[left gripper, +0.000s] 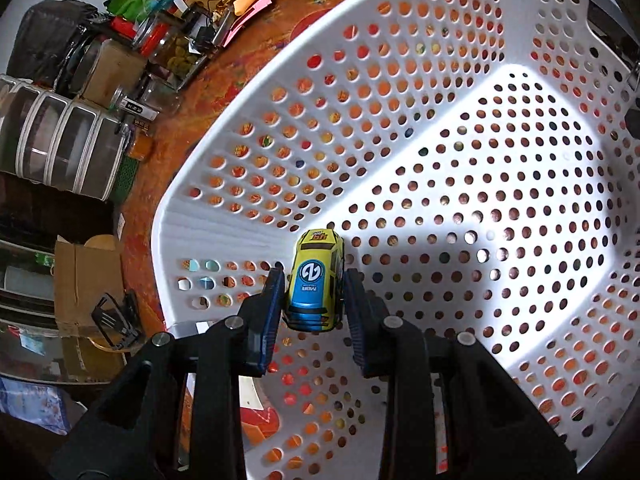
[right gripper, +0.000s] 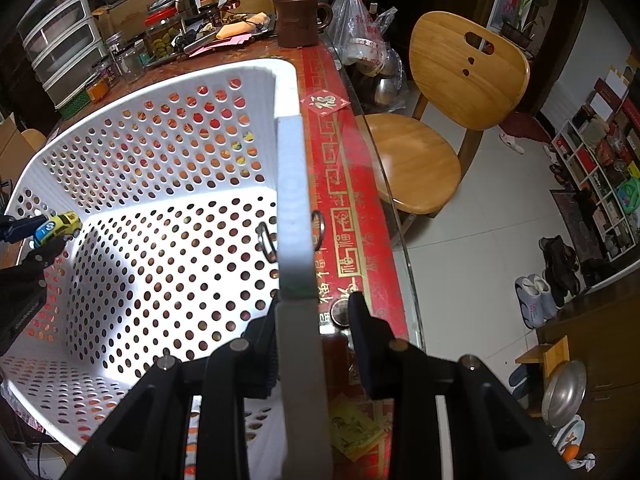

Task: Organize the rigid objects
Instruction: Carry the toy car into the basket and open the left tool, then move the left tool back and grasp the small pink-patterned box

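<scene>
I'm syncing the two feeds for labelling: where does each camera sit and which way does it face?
Left wrist: on the left gripper, looking down into the white perforated plastic basket; its fingers clamp a yellow-and-blue toy car.
Right wrist: on the right gripper, facing along the basket's rim, which runs between its fingers; wooden chair beyond.
Shared: the basket, toy car, and left gripper.

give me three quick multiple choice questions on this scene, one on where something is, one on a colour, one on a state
1. Where is the toy car?
A. on the chair
B. between the left gripper fingers, over the basket
C. on the floor

2. What colour is the basket?
A. white
B. green
C. black

3. What is the right gripper doing?
A. holding a cup
B. hanging away from everything
C. straddling the basket rim

Key: 1 B, the fingers flank the car above the basket; 2 A, white walls with holes; 3 C, the rim runs between its fingers.
</scene>
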Demonstrator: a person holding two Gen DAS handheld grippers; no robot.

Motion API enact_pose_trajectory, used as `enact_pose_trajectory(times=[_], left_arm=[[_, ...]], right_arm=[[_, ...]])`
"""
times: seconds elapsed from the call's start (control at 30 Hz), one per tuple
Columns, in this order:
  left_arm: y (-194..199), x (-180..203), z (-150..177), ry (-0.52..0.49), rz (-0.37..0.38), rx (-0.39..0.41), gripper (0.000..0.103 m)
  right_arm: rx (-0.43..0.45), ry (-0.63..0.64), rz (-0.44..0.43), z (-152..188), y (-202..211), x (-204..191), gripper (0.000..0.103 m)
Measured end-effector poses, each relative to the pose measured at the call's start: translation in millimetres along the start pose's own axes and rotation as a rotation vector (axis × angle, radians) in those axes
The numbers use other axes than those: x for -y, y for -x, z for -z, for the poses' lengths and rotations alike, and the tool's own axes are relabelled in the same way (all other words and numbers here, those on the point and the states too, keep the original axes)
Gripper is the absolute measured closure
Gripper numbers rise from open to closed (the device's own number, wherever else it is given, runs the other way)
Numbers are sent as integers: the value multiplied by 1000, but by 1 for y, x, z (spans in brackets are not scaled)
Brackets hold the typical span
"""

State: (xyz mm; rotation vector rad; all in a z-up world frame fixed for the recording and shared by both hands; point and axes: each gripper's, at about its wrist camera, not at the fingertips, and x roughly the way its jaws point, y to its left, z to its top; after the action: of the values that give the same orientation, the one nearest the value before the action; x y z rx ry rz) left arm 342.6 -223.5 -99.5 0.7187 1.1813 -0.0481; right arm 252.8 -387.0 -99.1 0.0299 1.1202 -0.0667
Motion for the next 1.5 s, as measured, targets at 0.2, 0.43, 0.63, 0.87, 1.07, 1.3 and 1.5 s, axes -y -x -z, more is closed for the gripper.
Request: enact_pose_trajectory(times=[0.2, 0.43, 0.63, 0.87, 1.07, 1.3, 1.5], left_arm=[[-11, -1, -2, -14, 30, -20, 74], [10, 9, 6, -35, 20, 50, 23], [42, 2, 17, -25, 12, 147, 10], [91, -47, 47, 38, 55, 267, 9], [86, -166, 97, 315, 74, 293, 1], [-35, -236, 138, 500, 116, 78, 1], [-105, -265, 145, 617, 206, -22, 3]], right_arm=[[0, 1, 4, 0, 0, 0, 74], [0, -1, 5, -1, 0, 0, 74], [-2, -2, 7, -1, 1, 0, 74], [-1, -6, 7, -1, 0, 2, 74], [2, -12, 1, 0, 1, 3, 74], [4, -15, -5, 0, 1, 3, 74], [0, -15, 3, -1, 1, 1, 74]])
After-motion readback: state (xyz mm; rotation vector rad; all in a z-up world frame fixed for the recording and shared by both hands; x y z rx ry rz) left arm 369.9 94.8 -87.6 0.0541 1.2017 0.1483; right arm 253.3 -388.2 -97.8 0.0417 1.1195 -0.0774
